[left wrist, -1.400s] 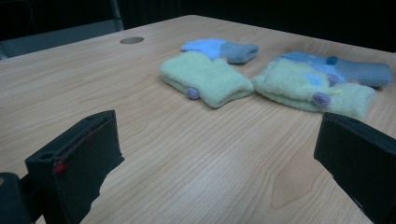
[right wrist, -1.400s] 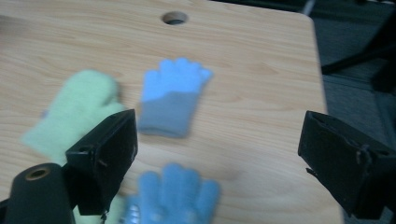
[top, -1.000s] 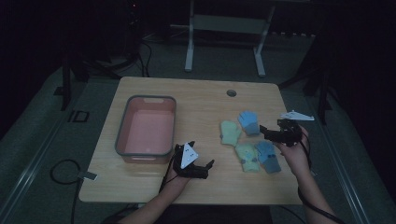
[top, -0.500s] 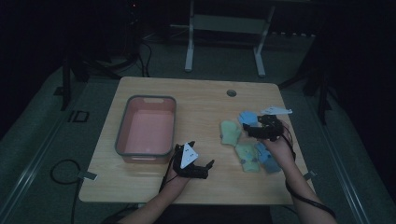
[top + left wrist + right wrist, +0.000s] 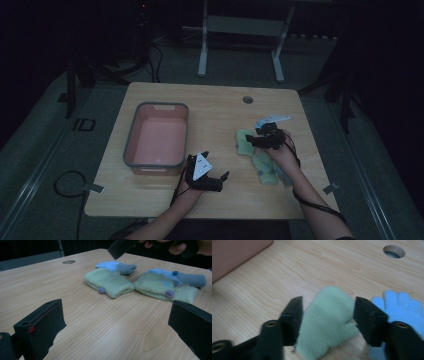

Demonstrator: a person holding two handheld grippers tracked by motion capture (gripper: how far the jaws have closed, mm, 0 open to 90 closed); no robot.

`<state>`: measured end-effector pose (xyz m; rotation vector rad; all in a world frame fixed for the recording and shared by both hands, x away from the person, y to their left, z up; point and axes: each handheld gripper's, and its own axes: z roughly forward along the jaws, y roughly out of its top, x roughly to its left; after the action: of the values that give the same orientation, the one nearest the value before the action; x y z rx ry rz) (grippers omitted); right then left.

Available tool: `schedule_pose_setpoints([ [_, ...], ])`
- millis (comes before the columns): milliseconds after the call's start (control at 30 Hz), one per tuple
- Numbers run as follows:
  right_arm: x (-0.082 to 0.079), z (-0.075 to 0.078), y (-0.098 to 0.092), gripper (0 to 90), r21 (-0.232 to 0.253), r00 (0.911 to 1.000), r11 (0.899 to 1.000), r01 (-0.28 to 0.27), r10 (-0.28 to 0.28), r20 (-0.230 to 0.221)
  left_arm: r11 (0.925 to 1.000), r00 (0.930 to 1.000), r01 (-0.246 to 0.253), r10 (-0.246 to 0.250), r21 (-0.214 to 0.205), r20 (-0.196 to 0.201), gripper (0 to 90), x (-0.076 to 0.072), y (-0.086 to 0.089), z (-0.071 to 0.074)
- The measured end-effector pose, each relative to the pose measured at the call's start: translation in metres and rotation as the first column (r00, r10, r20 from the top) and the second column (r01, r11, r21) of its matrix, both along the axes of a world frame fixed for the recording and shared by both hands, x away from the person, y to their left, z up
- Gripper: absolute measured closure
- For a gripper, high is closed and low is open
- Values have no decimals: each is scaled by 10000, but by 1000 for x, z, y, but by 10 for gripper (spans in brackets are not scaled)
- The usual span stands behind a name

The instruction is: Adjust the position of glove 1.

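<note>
On the table's (image 5: 150,200) left sits the pink tub (image 5: 157,137). Just right of it the left gripper (image 5: 216,181) rests on the wood, jaws spread wide with nothing between them. Farther right, the right gripper (image 5: 328,312) has just been closing, its jaws flanking the green mitten (image 5: 325,322), the blue glove (image 5: 402,305) beside it.

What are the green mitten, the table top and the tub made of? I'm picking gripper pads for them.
Green mitten: apparently soft fleece or plush knit, matte, with a fuzzy nap. Table top: wood or wood-look laminate, smooth with a light sheen and visible grain. Tub: probably moulded plastic, with a grey rim, pink inside and even, smooth walls.
</note>
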<state>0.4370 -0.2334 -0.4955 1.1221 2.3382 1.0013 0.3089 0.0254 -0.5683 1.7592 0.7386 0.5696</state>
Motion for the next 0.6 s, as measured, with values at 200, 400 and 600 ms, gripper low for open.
schedule_pose_setpoints([
  [200, 11, -13, 8, 581, -399, 9994, 9989, -264, 254, -251, 10000, 10000, 15, -15, -7, 20, 7, 0, 0, 0],
  [400, 23, -28, 11, 594, -422, 9953, 9989, -207, 166, -958, 10000, 10000, 68, -68, -13, 9, 7, 0, 0, 0],
  [600, 26, -43, 16, 612, -737, 9910, 9969, -262, 162, -1330, 10000, 10000, 76, -76, 4, 23, 8, 0, 0, 0],
])
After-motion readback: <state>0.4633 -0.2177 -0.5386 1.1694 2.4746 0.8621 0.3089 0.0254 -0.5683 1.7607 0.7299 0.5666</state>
